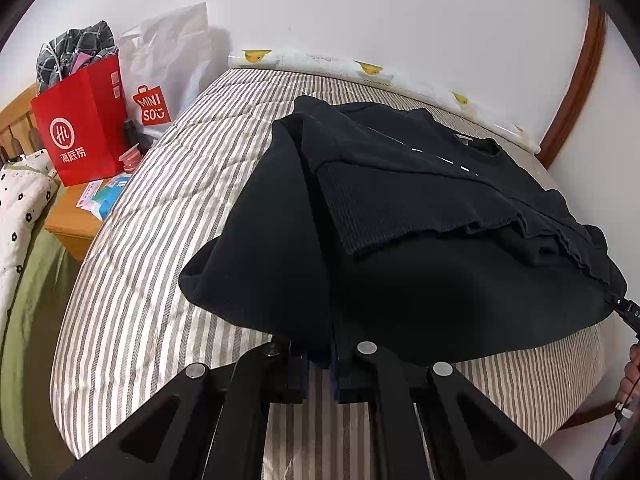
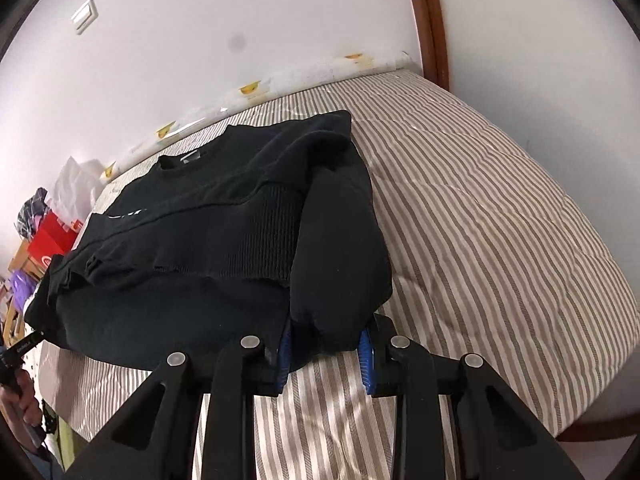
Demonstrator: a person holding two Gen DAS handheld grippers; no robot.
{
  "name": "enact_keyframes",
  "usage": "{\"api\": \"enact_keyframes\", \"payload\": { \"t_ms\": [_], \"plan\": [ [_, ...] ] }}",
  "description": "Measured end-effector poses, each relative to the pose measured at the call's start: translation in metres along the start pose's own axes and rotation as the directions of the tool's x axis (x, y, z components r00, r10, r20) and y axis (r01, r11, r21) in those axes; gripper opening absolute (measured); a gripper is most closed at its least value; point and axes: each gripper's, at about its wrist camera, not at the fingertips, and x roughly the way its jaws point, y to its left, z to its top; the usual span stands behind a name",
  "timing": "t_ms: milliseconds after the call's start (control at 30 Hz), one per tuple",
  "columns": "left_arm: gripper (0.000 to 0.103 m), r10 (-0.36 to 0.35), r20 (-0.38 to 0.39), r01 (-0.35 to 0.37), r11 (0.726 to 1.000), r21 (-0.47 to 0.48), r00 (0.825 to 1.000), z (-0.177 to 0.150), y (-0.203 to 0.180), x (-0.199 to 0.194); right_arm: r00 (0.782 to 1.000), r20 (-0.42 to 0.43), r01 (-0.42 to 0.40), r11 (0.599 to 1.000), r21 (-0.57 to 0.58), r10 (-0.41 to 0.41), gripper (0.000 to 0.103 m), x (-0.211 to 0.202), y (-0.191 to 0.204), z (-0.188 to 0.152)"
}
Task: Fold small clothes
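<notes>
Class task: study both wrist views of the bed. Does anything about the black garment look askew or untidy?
Yes. The black sweater is folded unevenly: its ribbed hem lies slanted and rumpled across the body, edges not aligned. The striped bedcover looks smooth.

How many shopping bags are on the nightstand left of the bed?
2. The red bag stands at the nightstand's front with checked fabric stuffed in its top; the white Miniso bag stands right behind it against the wall. Others could be hidden behind them.
</notes>
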Motion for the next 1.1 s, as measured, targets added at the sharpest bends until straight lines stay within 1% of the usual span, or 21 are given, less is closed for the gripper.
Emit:
{"api": "enact_keyframes", "payload": {
  "t_ms": [167,267,400,467,533,567,700,767,833,933,1100],
  "plan": [
    [0.008,0.003,-0.005,-0.003,1.000,0.001,1.000,-0.005,-0.001,-0.002,1.000,-0.007,0.004,1.000,0.001,-0.004,0.028,-0.002,-0.001,-0.005],
    [0.009,0.005,-0.013,-0.005,1.000,0.004,1.000,-0.007,-0.001,-0.003,1.000,-0.017,0.018,1.000,-0.006,-0.018,0.031,-0.003,0.000,-0.006],
    [0.012,-0.002,-0.028,0.002,1.000,0.001,1.000,-0.010,0.001,-0.005,1.000,-0.023,0.015,1.000,-0.016,-0.016,0.037,-0.008,-0.003,-0.004],
    [0.013,-0.012,-0.030,0.012,1.000,-0.005,0.999,-0.012,0.003,-0.008,1.000,-0.021,0.009,1.000,-0.015,-0.009,0.038,-0.013,-0.005,-0.002],
    [0.017,-0.005,-0.030,0.005,1.000,-0.002,1.000,-0.015,0.002,-0.012,1.000,-0.020,0.013,1.000,-0.013,-0.013,0.038,-0.018,-0.007,-0.002],
    [0.017,0.006,-0.021,-0.006,1.000,0.008,1.000,-0.017,0.001,-0.015,1.000,-0.017,0.018,1.000,-0.015,-0.019,0.038,-0.021,-0.007,-0.002],
    [0.018,0.023,0.021,-0.024,0.999,0.048,1.000,-0.022,-0.005,-0.031,0.996,0.039,0.080,0.996,-0.046,-0.078,0.040,-0.035,-0.003,0.000],
    [0.020,0.009,0.034,-0.010,0.999,0.053,0.999,-0.020,-0.007,-0.038,0.991,0.076,0.114,0.992,-0.061,-0.110,0.040,-0.043,0.001,0.001],
    [0.025,-0.010,0.039,0.008,0.999,0.046,0.999,-0.017,-0.009,-0.042,0.988,0.096,0.128,0.988,-0.082,-0.120,0.040,-0.048,0.007,0.003],
    [0.028,-0.032,0.057,0.029,0.999,0.043,0.998,-0.010,-0.016,-0.044,0.989,0.107,0.111,0.986,-0.126,-0.098,0.040,-0.051,0.025,0.008],
    [0.031,-0.081,0.050,0.079,0.996,0.039,0.995,0.000,-0.028,-0.036,0.996,0.089,0.036,0.982,-0.184,-0.020,0.040,-0.046,0.060,0.012]
  ]
}}
